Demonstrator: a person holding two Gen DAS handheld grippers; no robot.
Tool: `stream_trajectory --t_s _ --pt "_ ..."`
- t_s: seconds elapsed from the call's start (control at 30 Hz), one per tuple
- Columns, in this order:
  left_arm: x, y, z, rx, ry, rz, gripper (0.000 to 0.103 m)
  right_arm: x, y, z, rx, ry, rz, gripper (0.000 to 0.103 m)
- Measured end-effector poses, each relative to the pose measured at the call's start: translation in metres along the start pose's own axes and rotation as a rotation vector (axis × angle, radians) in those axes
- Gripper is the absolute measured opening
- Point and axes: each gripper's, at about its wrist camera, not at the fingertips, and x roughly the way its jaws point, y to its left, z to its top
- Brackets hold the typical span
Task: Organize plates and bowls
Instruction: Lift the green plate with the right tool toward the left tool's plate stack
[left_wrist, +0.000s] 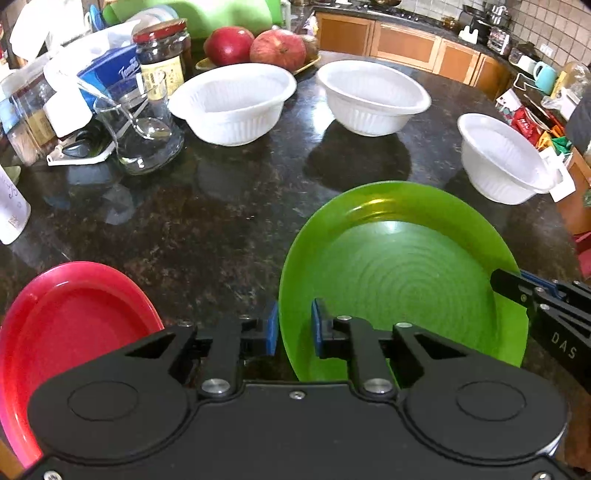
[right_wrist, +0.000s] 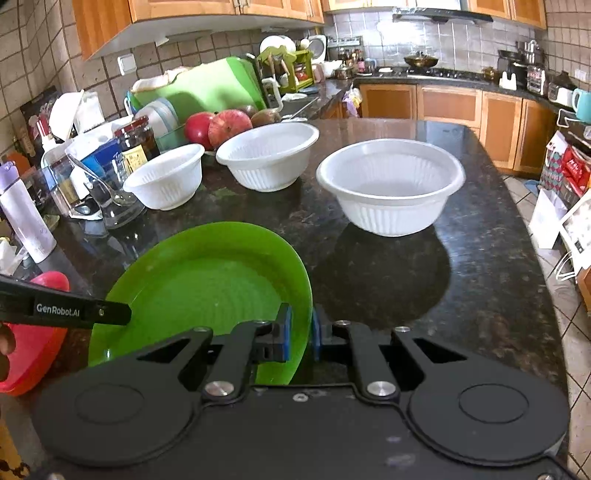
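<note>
A green plate (left_wrist: 399, 273) lies on the dark stone counter, also in the right wrist view (right_wrist: 207, 291). My left gripper (left_wrist: 294, 328) straddles its left rim with a gap between the blue pads. My right gripper (right_wrist: 301, 334) is shut on its right rim; it shows from the side in the left wrist view (left_wrist: 517, 291). A red plate (left_wrist: 70, 325) lies left of the green one, also in the right wrist view (right_wrist: 33, 347). Three white bowls stand behind: left (left_wrist: 236, 103), middle (left_wrist: 371, 98), right (left_wrist: 506, 158).
Jars, a glass cup with a spoon (left_wrist: 142, 136), a tissue pack and fruit (left_wrist: 277, 50) crowd the counter's far left. A white bottle (right_wrist: 26, 218) stands at the left edge. The counter's right edge (right_wrist: 532, 280) drops to the tiled floor.
</note>
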Motion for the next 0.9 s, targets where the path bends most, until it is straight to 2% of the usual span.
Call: stream_trajectory --t_s 0.17,0.63,0.9 --pt "-0.015 -0.012 -0.008 0.019 -0.027 -0.007 0.023 -0.02 -0.003 -0.008 -0.016 -0.025 -0.037 0.013" --pt "-0.035 -0.05 -0.033 0.043 -0.064 -0.067 0.023 -0.064 -0.042 -0.034 0.089 -0.056 -0.069 0.013" --pt "-0.037 -0.063 -0.042 0.058 -0.064 -0.063 0.023 -0.077 -0.045 -0.047 0.116 -0.087 -0.08 0.013"
